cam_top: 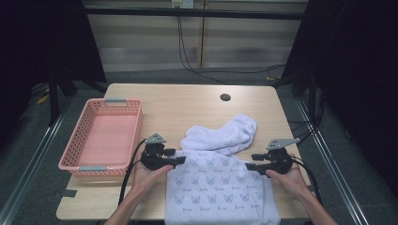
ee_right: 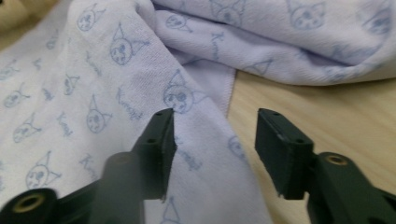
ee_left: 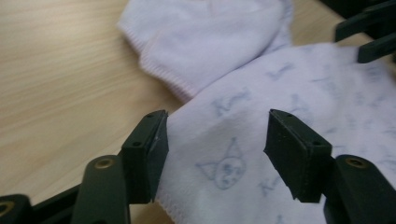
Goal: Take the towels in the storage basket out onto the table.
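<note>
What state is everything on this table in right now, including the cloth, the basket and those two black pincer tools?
Printed towel: lying mostly flat, near edge hanging off the table.
White towel: crumpled, partly overlapped by the printed towel.
Pink basket: upright, empty.
Left gripper: jaws open, at the printed towel's corner.
Right gripper: jaws open, over the printed towel's edge.
Table: bare at the far end, with a small round hole.

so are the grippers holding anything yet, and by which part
Nothing is held: the left gripper and the right gripper are both open over edges of the printed towel.
</note>
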The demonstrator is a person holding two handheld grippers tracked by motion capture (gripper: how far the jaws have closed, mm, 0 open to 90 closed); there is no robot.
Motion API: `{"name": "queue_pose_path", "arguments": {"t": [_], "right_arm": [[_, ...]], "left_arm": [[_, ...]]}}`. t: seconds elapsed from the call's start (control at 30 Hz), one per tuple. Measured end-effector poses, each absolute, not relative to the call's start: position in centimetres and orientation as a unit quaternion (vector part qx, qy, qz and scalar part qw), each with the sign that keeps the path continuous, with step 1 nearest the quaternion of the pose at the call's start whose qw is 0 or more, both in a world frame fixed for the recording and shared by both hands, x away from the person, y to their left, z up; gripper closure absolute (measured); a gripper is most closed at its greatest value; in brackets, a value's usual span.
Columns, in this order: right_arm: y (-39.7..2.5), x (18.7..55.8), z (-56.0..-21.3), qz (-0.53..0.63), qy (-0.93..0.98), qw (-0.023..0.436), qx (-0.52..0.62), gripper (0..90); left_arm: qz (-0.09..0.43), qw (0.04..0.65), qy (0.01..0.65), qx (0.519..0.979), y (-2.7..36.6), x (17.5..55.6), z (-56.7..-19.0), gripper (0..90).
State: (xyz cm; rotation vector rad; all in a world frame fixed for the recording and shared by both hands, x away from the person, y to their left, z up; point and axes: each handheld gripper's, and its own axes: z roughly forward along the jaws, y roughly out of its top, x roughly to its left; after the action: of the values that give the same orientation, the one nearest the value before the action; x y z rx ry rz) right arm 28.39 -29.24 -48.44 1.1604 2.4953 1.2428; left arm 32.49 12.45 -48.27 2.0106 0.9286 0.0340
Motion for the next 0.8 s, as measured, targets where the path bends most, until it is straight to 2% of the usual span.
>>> {"name": "queue_pose_path", "arguments": {"t": [0.03, 0.07, 0.1, 0.13, 0.2, 0.33, 0.4, 0.47, 0.5, 0.57, 0.63, 0.67, 0.73, 0.77, 0.8], "right_arm": [[-29.2, 28.4, -48.7, 0.416, 0.824, 0.053, 0.381, 54.9], [-29.0, 28.2, -49.1, 0.411, 0.828, 0.035, 0.379, 61.2], [-28.8, 27.9, -49.3, 0.401, 0.837, 0.041, 0.369, 76.7], [-28.8, 27.5, -49.3, 0.402, 0.839, 0.04, 0.365, 82.2], [-29.1, 26.4, -48.5, 0.424, 0.828, 0.047, 0.363, 86.8], [-30.2, 23.6, -47.2, 0.454, 0.817, 0.037, 0.355, 87.8], [-30.2, 22.0, -47.1, 0.45, 0.823, 0.024, 0.346, 87.7], [-29.8, 20.6, -47.4, 0.441, 0.833, 0.007, 0.334, 87.7], [-29.7, 20.2, -47.5, 0.436, 0.836, 0.003, 0.333, 87.6], [-29.2, 19.6, -47.4, 0.425, 0.846, 0.003, 0.323, 86.2], [-29.3, 19.9, -47.2, 0.44, 0.836, -0.003, 0.328, 76.7], [-29.4, 20.3, -47.1, 0.441, 0.834, 0.003, 0.331, 71.6], [-29.9, 21.4, -47.0, 0.448, 0.824, 0.011, 0.347, 64.5], [-30.2, 22.0, -46.9, 0.452, 0.819, 0.016, 0.355, 62.1], [-30.4, 22.6, -46.9, 0.455, 0.812, 0.025, 0.363, 61.2]], "left_arm": [[-0.006, 0.438, 0.368, 0.82, 12.2, 32.3, -48.5, 51.1], [-0.003, 0.425, 0.366, 0.828, 11.9, 31.9, -48.7, 62.6], [-0.009, 0.425, 0.354, 0.833, 11.9, 31.6, -48.8, 74.0], [-0.015, 0.427, 0.345, 0.836, 12.1, 31.2, -48.8, 82.2], [-0.025, 0.427, 0.344, 0.836, 12.7, 30.1, -48.6, 90.0], [-0.029, 0.442, 0.33, 0.834, 14.1, 28.4, -47.8, 90.0], [-0.01, 0.456, 0.325, 0.829, 14.7, 28.2, -47.4, 90.0], [0.008, 0.467, 0.349, 0.812, 14.8, 28.9, -47.1, 68.9], [0.008, 0.472, 0.353, 0.808, 14.8, 29.5, -47.1, 62.3], [0.004, 0.478, 0.354, 0.804, 14.5, 30.5, -47.3, 53.1], [0.001, 0.475, 0.356, 0.805, 13.9, 31.3, -47.8, 43.1], [-0.007, 0.477, 0.356, 0.804, 13.6, 31.6, -48.1, 41.2], [0.003, 0.466, 0.371, 0.803, 13.3, 32.0, -48.2, 40.4], [-0.003, 0.469, 0.365, 0.804, 13.4, 32.3, -48.2, 46.9], [0.0, 0.471, 0.368, 0.802, 13.3, 32.6, -48.3, 58.9]]}}
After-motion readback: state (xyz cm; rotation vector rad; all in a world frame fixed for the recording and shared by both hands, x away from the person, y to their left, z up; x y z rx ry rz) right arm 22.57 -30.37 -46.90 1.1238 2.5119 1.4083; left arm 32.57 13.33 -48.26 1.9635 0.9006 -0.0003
